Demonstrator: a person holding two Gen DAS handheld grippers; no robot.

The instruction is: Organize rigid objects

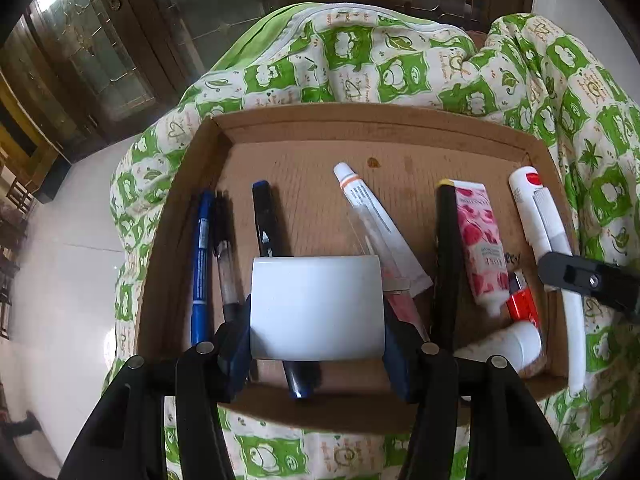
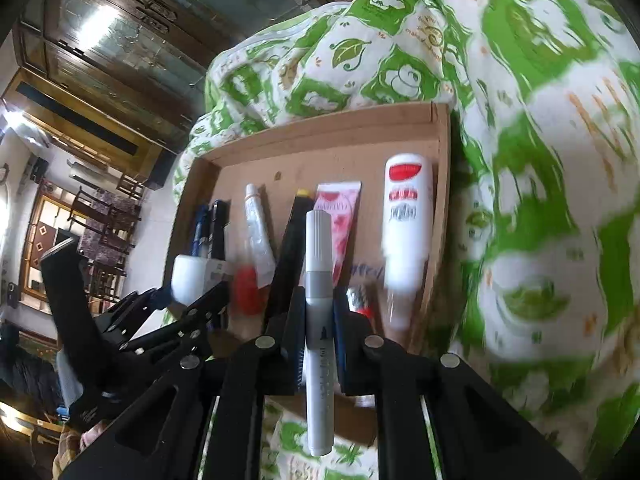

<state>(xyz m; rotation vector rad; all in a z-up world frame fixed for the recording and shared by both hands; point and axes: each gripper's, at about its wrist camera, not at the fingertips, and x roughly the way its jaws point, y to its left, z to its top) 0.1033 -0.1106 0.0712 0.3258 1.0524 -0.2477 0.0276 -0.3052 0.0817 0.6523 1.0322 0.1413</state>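
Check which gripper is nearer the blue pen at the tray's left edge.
Left. The left gripper, holding a white block, hangs right beside the blue pen; the right gripper, holding a white marker, is over the tray's far right side.

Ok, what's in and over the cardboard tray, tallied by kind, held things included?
Pens and markers: 5 (blue pen, clear pen, blue-capped black marker, yellow-tipped black marker, white marker)
Squeeze tubes: 2 (white tube, pink floral tube)
Lighter: 1
White bottle: 1
White box: 1
Clear pink stick: 1
Total: 11, leaving out a blurred white shape near the lighter.
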